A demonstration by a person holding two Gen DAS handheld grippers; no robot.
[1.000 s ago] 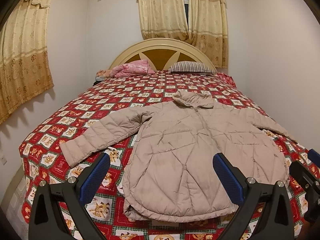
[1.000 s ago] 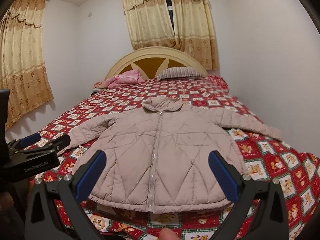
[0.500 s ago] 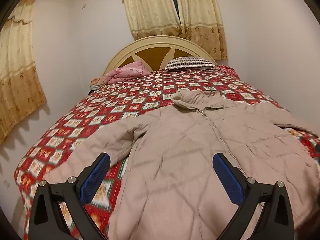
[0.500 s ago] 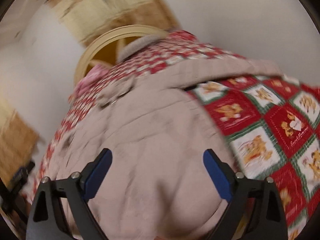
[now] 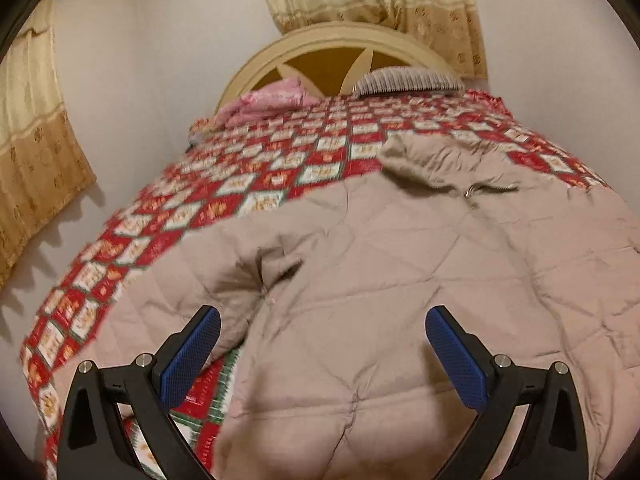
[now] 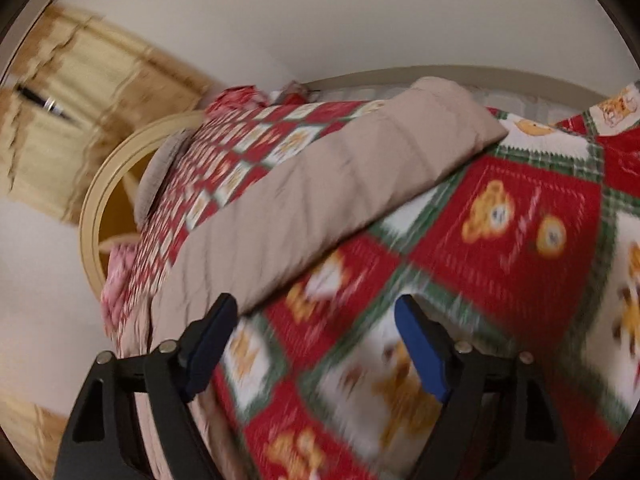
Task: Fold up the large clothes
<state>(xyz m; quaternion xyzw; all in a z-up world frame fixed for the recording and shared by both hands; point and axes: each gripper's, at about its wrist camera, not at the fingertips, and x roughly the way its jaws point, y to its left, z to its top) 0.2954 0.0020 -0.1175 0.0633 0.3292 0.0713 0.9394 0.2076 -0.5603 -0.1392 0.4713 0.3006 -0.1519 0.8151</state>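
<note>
Bed w/ red teddy quilt (image 6: 500, 240) is carrying beige jacket (image 5: 400, 280), lying spread under left claw (image 5: 322, 354), gaping wide, empty. Right claw (image 6: 316, 344) is closing, empty; jacket sleeve (image 6: 340, 188) lying just ahead-left.

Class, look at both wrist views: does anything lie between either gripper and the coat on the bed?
Nothing visible does. The left gripper hangs open directly over the coat. The right gripper, closing with nothing between its fingers, is beside the sleeve.
</note>
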